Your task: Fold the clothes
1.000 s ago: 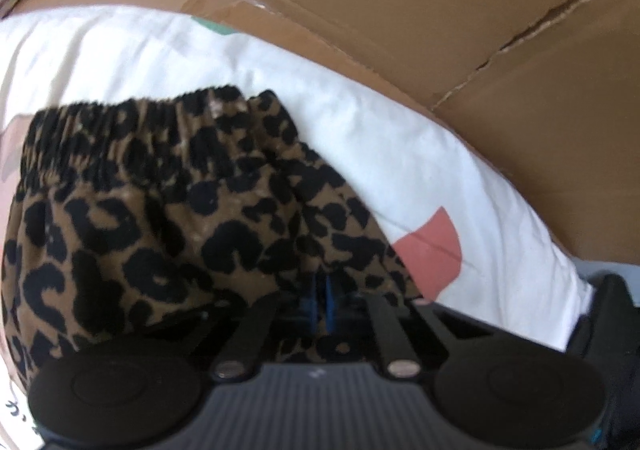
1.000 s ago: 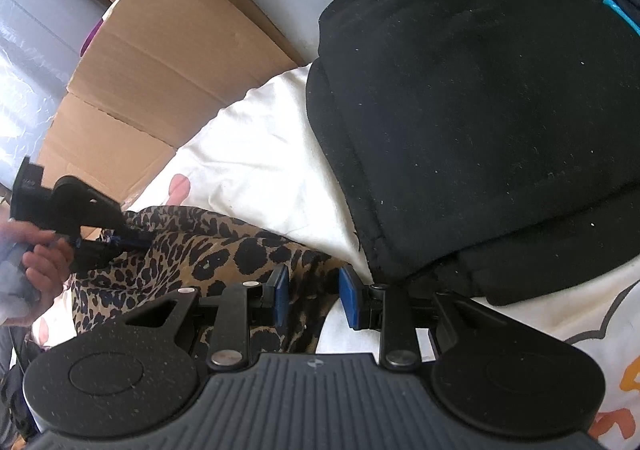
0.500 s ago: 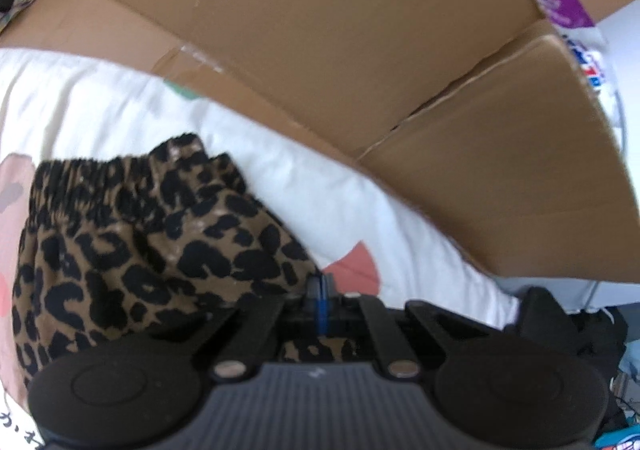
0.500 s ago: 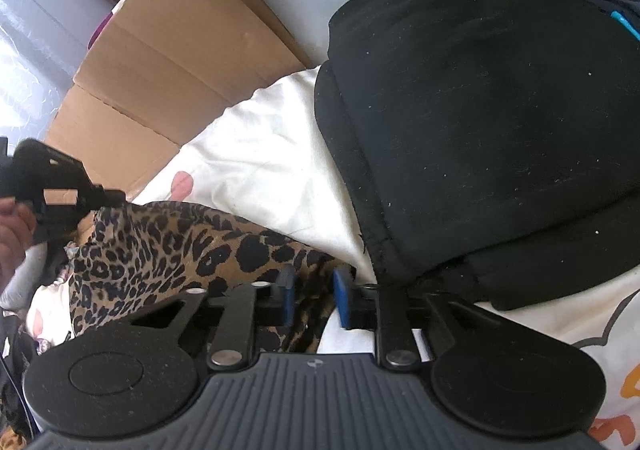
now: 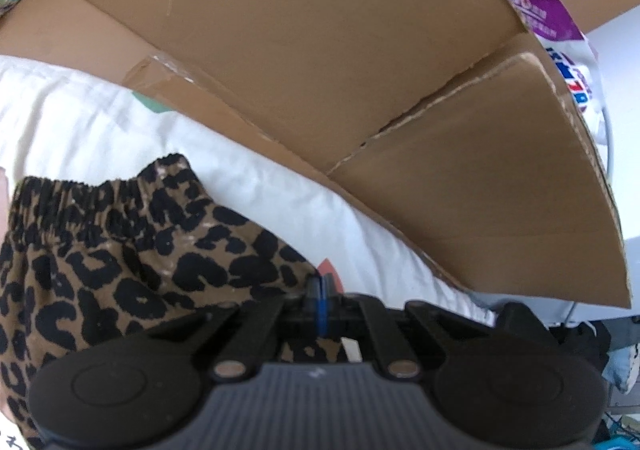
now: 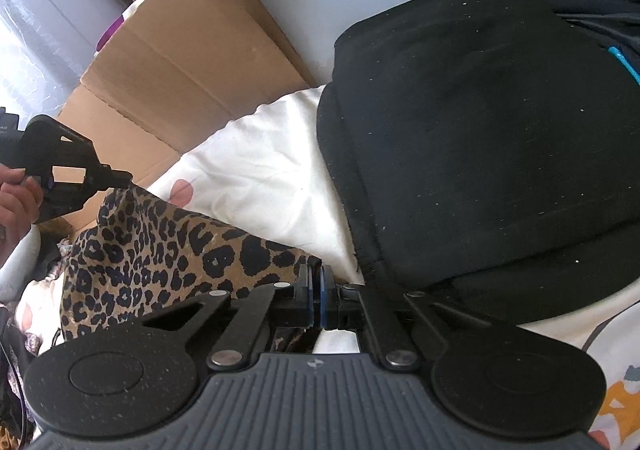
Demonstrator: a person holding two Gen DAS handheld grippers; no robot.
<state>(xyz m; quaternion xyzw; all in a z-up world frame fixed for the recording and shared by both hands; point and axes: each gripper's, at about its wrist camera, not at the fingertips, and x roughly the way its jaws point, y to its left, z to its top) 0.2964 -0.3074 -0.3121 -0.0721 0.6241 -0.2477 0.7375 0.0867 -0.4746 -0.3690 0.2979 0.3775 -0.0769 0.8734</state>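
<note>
While lifted off white bedding [image 6: 256, 173], leopard-print shorts [image 6: 160, 246], pinched by left hand-held gripper [image 5: 320, 290], right hand-held gripper [image 6: 318, 290].

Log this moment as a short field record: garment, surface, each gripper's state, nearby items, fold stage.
garment: leopard-print shorts, elastic waistband visible, pulled taut between the two grippers
surface: white printed sheet
left gripper: shut on one edge of the shorts
right gripper: shut on another edge of the shorts
nearby: black folded garment on the sheet beside the shorts; cardboard box behind them
fold stage: shorts held spread, no fold visible yet
</note>
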